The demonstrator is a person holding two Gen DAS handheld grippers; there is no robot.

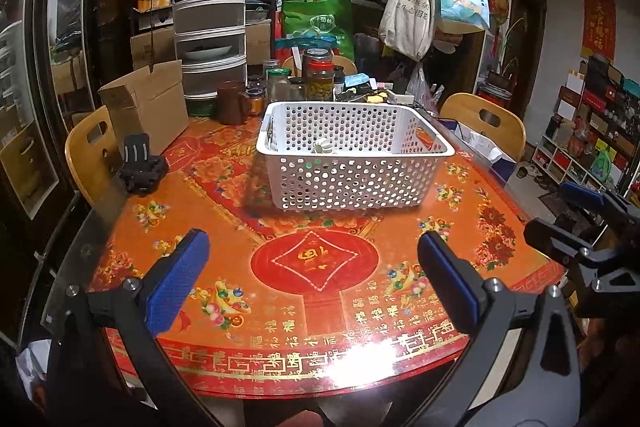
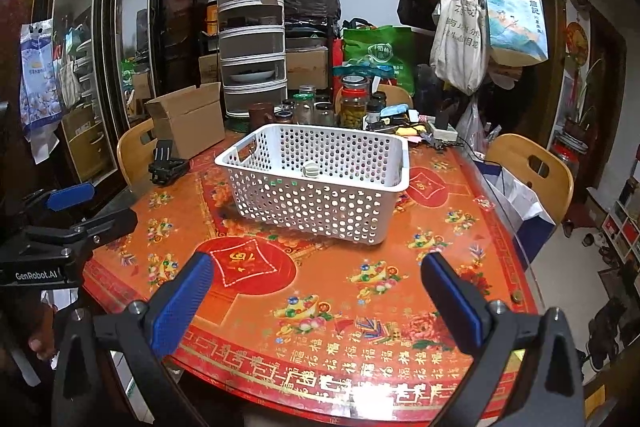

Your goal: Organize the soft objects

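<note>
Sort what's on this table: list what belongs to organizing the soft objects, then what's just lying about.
Job:
white perforated basket
small pale soft object inside it
left claw, open
right claw, open

Lying about:
cardboard box
black phone stand
brown mug
glass jars

White perforated basket (image 1: 352, 163); red-orange floral tablecloth (image 1: 320, 267); blue pads (image 1: 176, 283)

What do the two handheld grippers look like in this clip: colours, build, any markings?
Both grippers, left gripper and right gripper, are black angular frames with silver bolts and flat blue textured finger pads. The left gripper's body reads "GenRobot.AI" in white. No cables show.
</note>
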